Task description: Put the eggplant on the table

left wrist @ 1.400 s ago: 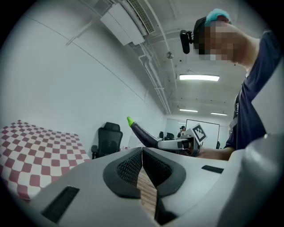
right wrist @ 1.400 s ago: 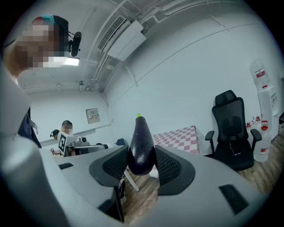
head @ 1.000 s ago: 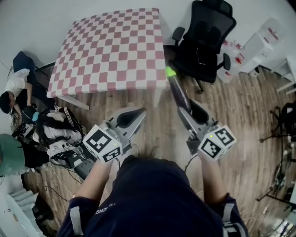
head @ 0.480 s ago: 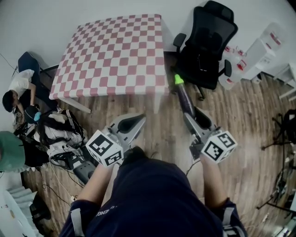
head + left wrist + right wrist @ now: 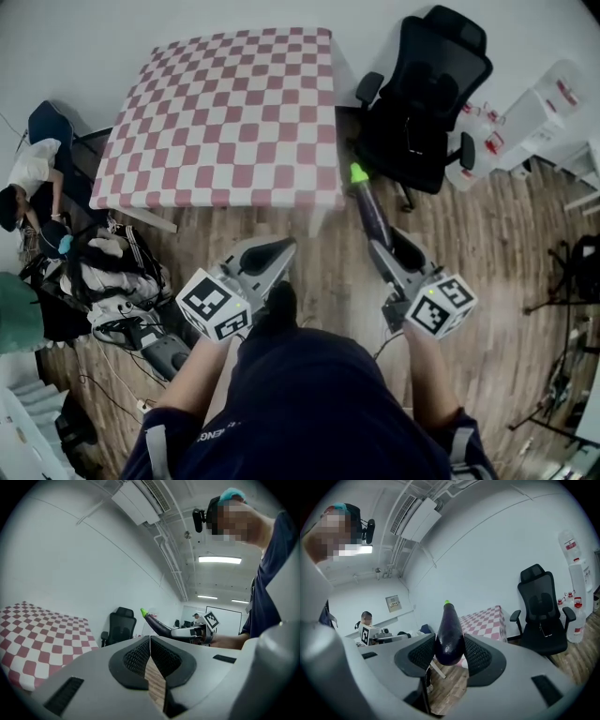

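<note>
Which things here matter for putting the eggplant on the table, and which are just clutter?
Job:
- eggplant, held in the right gripper
- checkered table

Lying about:
- black office chair
- heap of bags on the floor
- left gripper, shut and empty

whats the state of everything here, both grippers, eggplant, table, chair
left hand-held gripper: jaws shut, nothing between them
right hand-held gripper: shut on the eggplant
eggplant: held by its thick end, green stem pointing ahead, over the floor, not on the table yet
table: covered with a checkered cloth
office chair: upright, nobody in it, beside the table
</note>
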{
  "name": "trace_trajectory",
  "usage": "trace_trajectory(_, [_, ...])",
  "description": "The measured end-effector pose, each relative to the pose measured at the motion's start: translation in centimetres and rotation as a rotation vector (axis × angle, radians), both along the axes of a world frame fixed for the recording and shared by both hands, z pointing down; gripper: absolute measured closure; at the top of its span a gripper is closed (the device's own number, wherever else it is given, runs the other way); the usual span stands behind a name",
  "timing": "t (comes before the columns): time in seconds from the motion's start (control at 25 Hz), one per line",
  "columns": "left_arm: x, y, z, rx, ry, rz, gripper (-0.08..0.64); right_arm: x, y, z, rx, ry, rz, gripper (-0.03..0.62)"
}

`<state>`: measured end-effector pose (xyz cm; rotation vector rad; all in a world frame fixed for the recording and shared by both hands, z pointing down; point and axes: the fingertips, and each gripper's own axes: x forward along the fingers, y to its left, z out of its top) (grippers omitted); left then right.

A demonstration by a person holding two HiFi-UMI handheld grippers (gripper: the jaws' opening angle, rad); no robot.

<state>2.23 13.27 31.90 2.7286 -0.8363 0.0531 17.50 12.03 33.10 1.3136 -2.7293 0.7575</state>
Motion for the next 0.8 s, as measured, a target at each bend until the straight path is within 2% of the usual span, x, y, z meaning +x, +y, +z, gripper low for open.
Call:
trace_trajectory(0.12, [-0.9,2.8,0.0,-0.016,0.009,0.004,0.532,-1.0,3.1,0.2,-0.029,0.007,0.006,0.393])
trace_trajectory(0.2, [-1.1,2.9,0.9,-0.028,0.012,0.014,0.532,-1.4,3.1,1.0,-0.049,0.015,0.018,0.393])
trace_trajectory(0.56, [-5.4,-10.9,4.8,-0.079,0.009,0.005,0.532,-5.5,-10.9,5.0,-0.125,0.024,0.037,0.393])
trace_trajectory(0.8, [-8.3,-18.2,6.3,-0.106,-0.009,0.012,0.531,-8.3,-18.8,7.2,-0.166,0.072,0.056,0.393])
